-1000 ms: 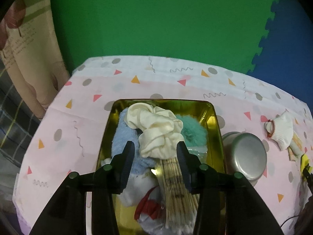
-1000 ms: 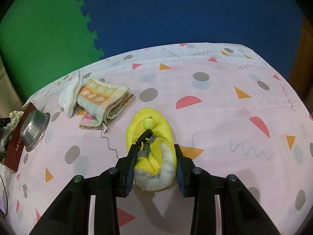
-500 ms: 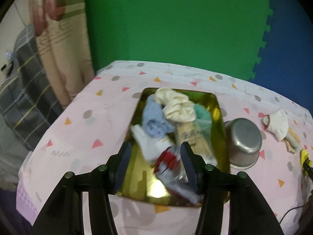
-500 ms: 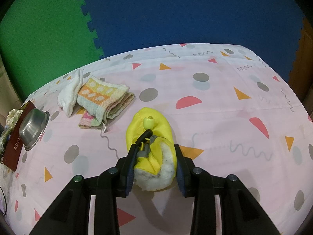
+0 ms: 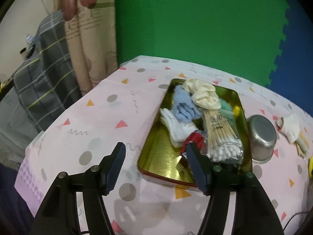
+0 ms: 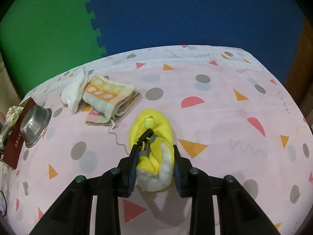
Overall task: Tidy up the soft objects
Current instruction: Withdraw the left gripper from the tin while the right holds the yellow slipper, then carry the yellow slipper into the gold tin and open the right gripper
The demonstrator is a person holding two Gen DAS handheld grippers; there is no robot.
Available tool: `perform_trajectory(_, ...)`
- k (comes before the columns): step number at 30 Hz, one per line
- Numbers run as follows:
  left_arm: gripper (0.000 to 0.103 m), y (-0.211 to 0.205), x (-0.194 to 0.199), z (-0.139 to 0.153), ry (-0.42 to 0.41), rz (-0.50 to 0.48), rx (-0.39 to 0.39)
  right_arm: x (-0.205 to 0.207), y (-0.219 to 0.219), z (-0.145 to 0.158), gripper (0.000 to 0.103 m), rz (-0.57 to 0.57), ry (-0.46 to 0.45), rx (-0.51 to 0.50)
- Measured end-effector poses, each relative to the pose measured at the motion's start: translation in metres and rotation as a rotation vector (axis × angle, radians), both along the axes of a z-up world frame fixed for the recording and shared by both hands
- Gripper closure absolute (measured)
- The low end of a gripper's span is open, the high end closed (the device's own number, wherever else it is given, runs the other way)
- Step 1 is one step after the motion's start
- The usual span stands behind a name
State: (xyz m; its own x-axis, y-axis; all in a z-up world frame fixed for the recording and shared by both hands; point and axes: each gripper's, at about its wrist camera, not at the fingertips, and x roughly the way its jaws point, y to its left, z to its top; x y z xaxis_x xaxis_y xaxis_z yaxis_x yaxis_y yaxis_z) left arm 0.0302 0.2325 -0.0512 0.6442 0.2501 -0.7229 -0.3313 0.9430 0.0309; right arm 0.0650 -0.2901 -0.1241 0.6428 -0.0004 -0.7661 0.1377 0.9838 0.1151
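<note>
- The left tool [image 5: 154, 163] is hovering with jaws spread and empty, the gold tray [image 5: 162, 156] of soft items lying just ahead.
- The right tool [image 6: 154, 165] is clasping the yellow slipper [image 6: 152, 148] on the worktop [image 6: 215, 101].

We see a glossy gold metal rectangular tray [image 5: 164, 162] and a brushed steel round bowl [image 5: 261, 137]. The yellow slipper [image 6: 154, 146] has fleecy white lining; the pink patterned tablecloth [image 6: 215, 117] looks matt.
</note>
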Motion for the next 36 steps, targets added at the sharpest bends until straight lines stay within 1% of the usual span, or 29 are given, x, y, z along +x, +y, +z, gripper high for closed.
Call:
perform_trajectory(2,0.034,0.006,-0.004,0.001,-0.014,0.028,-0.017,-0.002,0.005,0.004,0.072,0.005,-0.003,0.0)
perform_trajectory(6,0.031,0.018,-0.008,-0.001,-0.022,0.075,-0.019,-0.002,0.024,0.021,0.072,0.037,-0.024,0.008)
perform_trajectory(8,0.028,0.024,-0.011,-0.002,-0.025,0.104,-0.008,0.0,0.038,0.031,0.072,0.063,-0.034,0.012)
perform_trajectory(12,0.027,0.035,-0.013,-0.004,-0.019,0.145,0.018,0.005,0.075,0.051,0.072,0.146,-0.06,0.032)
perform_trajectory(16,0.026,0.043,-0.015,-0.005,-0.003,0.175,0.031,0.011,0.129,0.068,0.072,0.271,-0.066,0.052)
perform_trajectory(20,0.026,0.055,-0.02,-0.004,0.003,0.203,0.007,0.012,0.187,0.079,0.072,0.396,-0.074,0.062)
perform_trajectory(25,0.025,0.071,-0.027,-0.005,0.003,0.255,-0.014,0.016,0.26,0.086,0.072,0.563,-0.075,0.067)
perform_trajectory(31,0.025,0.083,-0.031,-0.005,0.0,0.293,0.0,0.019,0.331,0.092,0.072,0.704,-0.076,0.075)
perform_trajectory(34,0.024,0.091,-0.031,-0.006,0.0,0.304,-0.018,0.017,0.366,0.092,0.072,0.771,-0.076,0.066)
perform_trajectory(36,0.024,0.096,-0.033,-0.006,-0.002,0.313,-0.03,0.017,0.382,0.09,0.072,0.801,-0.073,0.059)
